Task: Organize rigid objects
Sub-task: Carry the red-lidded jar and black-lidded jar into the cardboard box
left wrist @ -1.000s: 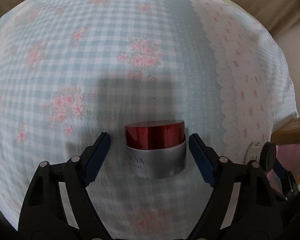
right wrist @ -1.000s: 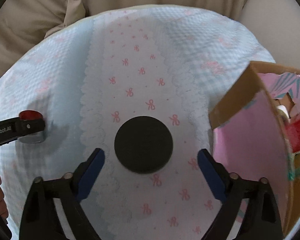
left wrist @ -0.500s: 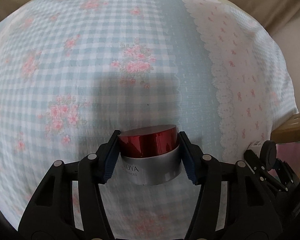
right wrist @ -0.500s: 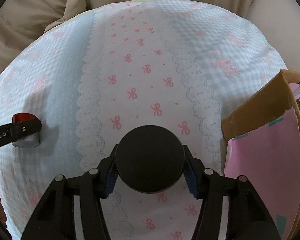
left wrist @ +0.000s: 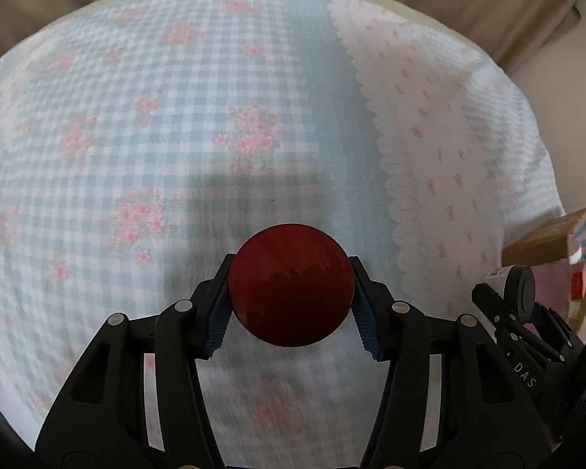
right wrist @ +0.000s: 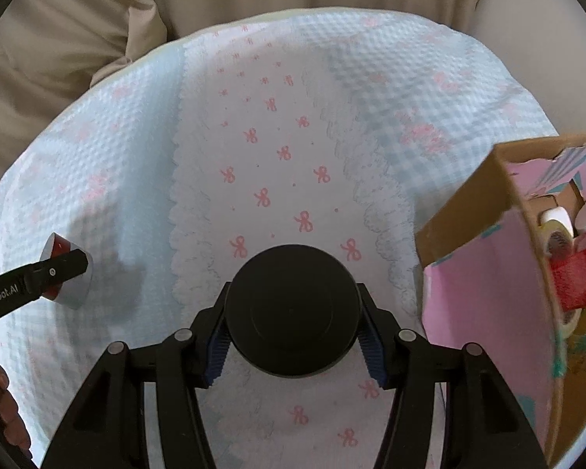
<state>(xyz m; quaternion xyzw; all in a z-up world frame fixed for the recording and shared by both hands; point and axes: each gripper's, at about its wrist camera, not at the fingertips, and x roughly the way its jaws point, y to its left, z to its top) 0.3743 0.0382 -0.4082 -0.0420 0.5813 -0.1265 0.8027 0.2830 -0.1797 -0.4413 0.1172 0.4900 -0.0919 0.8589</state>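
Note:
My left gripper [left wrist: 291,305] is shut on a red-lidded silver jar [left wrist: 290,284] and holds it tilted above the bedspread, so the lid faces the camera. The jar also shows in the right wrist view [right wrist: 68,273] at the far left, clamped in the left gripper's fingers. My right gripper [right wrist: 293,326] is shut on a black round jar [right wrist: 293,308] and holds it above the white bow-patterned strip. The black jar also shows in the left wrist view [left wrist: 517,287] at the far right.
A cardboard box with pink lining [right wrist: 488,293] stands at the right, holding tape rolls [right wrist: 556,230] and a red item [right wrist: 578,277]; it also shows in the left wrist view [left wrist: 554,234]. The blue gingham bedspread [left wrist: 156,117] covers the surface. Beige cushions [right wrist: 58,39] lie behind.
Both grippers closed on their jars, then lifted them off the bedspread. The red-lidded jar tilted so its lid faces the camera. The cardboard box is nearer in the right wrist view.

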